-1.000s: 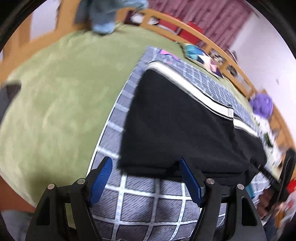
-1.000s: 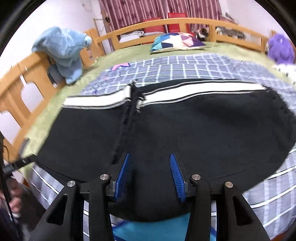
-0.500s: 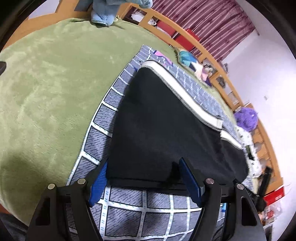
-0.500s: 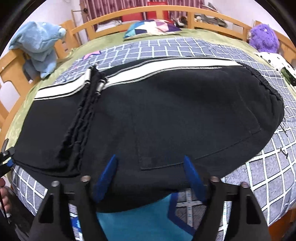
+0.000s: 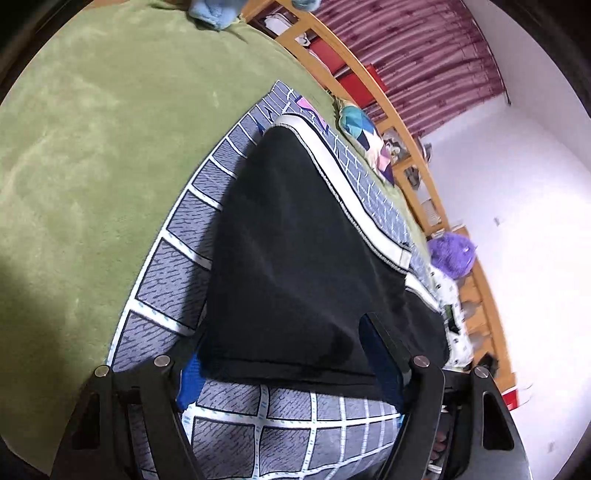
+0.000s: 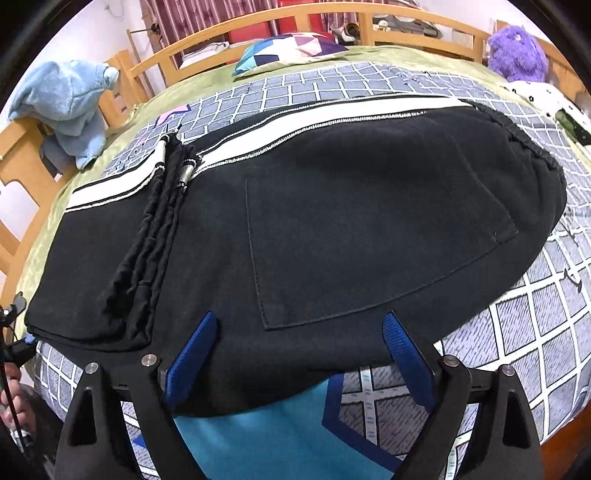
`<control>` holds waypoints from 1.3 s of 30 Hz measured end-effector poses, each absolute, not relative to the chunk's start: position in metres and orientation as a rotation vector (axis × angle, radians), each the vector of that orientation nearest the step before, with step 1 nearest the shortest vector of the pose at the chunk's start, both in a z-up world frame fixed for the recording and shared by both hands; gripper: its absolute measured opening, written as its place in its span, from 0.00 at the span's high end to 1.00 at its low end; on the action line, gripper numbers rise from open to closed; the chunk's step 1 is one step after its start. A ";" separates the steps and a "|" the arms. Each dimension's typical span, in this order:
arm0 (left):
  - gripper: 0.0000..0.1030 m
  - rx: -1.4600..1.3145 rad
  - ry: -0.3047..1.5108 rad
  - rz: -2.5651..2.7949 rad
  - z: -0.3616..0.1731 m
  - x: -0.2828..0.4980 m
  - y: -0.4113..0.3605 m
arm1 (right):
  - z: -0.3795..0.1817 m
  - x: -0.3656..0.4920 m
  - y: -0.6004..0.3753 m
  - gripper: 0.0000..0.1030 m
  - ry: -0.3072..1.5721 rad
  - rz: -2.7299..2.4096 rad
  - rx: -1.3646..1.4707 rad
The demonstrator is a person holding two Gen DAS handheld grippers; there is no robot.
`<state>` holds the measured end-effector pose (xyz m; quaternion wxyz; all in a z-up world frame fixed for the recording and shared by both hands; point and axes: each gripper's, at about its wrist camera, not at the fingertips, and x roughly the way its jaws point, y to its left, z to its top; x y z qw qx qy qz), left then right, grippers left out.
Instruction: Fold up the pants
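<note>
While the black fleece pants with a white side stripe (image 6: 332, 229) lie folded and flat on the grey-and-white checked blanket (image 6: 546, 295), both grippers hang low over their near hem, at the near edge of the bed. The right gripper (image 6: 299, 354) has its jaws opening, now spread wide, the blue pads (image 6: 192, 354) resting at the cloth's near border without pinching it; a stitched pocket outline sits just ahead of them. A bunched cuff of the pants runs across the fabric toward the left of this view, ending at the white stripe.

In the left wrist view the left gripper (image 5: 284, 362) stands with its jaws apart, one blue pad (image 5: 190, 380) at the corner of the pants, the other partly hidden behind the black cloth, so whether it presses the fabric I cannot tell. The checked blanket lies on a green plush bedspread (image 5: 92, 147) that covers the bed up to its wooden railing (image 6: 258, 22). By the far rail rest a multicoloured geometric pillow (image 6: 291, 46), a purple furry plush toy (image 6: 517, 51) at the far right corner, and a light blue plush toy (image 6: 66, 107) draped on the left rail.
</note>
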<state>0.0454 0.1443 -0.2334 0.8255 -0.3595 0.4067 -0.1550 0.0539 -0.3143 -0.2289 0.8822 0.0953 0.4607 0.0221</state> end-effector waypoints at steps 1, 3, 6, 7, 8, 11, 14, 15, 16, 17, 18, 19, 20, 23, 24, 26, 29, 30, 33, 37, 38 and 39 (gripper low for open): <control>0.29 -0.756 0.863 -0.326 -0.233 0.046 0.142 | -0.229 0.053 -0.315 0.11 0.957 0.048 0.203; 0.29 -0.757 0.855 -0.318 -0.231 0.046 0.142 | -0.230 0.052 -0.315 0.11 0.947 0.050 0.208; 0.32 -0.765 0.806 -0.340 -0.223 0.039 0.144 | -0.232 0.050 -0.313 0.10 0.930 0.044 0.208; 0.32 -0.768 0.785 -0.350 -0.221 0.037 0.144 | -0.232 0.049 -0.313 0.10 0.920 0.045 0.207; 0.32 -0.765 0.782 -0.346 -0.220 0.037 0.144 | -0.232 0.048 -0.314 0.10 0.909 0.048 0.210; 0.33 -0.752 0.840 -0.292 -0.231 0.042 0.140 | -0.234 0.042 -0.319 0.10 0.857 0.063 0.244; 0.33 -0.706 0.841 -0.269 -0.227 0.044 0.134 | -0.235 0.033 -0.325 0.10 0.785 0.091 0.300; 0.34 -0.689 0.840 -0.261 -0.226 0.044 0.133 | -0.236 0.032 -0.327 0.10 0.773 0.094 0.319; 0.38 -0.677 0.837 -0.249 -0.225 0.045 0.131 | -0.236 0.032 -0.328 0.10 0.781 0.102 0.330; 0.46 -0.662 0.838 -0.241 -0.223 0.045 0.130 | -0.235 0.033 -0.327 0.10 0.789 0.104 0.322; 0.50 -0.646 0.836 -0.232 -0.220 0.046 0.130 | -0.234 0.034 -0.324 0.10 0.805 0.102 0.297; 0.62 -0.629 0.827 -0.221 -0.216 0.046 0.129 | -0.233 0.034 -0.321 0.10 0.814 0.097 0.273; 0.76 -0.610 0.812 -0.213 -0.210 0.043 0.130 | -0.231 0.034 -0.318 0.11 0.818 0.092 0.245; 0.83 -0.540 0.779 -0.194 -0.185 0.041 0.124 | -0.224 0.030 -0.311 0.18 0.803 0.070 0.182; 0.83 -0.490 0.762 -0.184 -0.173 0.040 0.116 | -0.223 0.028 -0.312 0.21 0.797 0.067 0.175; 0.84 -0.377 0.731 -0.158 -0.151 0.040 0.097 | -0.218 0.024 -0.316 0.29 0.782 0.062 0.165; 0.85 -0.220 0.682 -0.158 -0.118 0.039 0.062 | -0.209 0.018 -0.327 0.29 0.771 0.067 0.181; 0.85 -0.186 0.667 -0.169 -0.110 0.039 0.051 | -0.205 0.018 -0.331 0.29 0.781 0.089 0.196; 0.86 -0.107 0.631 -0.225 -0.087 0.038 0.017 | -0.197 0.015 -0.342 0.29 0.782 0.082 0.192; 0.87 -0.010 0.610 -0.328 -0.068 0.038 -0.042 | -0.193 0.008 -0.364 0.29 0.767 0.048 0.211; 0.87 0.000 0.615 -0.363 -0.067 0.039 -0.057 | -0.193 0.006 -0.370 0.29 0.765 0.038 0.219; 0.87 -0.001 0.627 -0.400 -0.069 0.041 -0.071 | -0.193 0.005 -0.375 0.29 0.765 0.019 0.225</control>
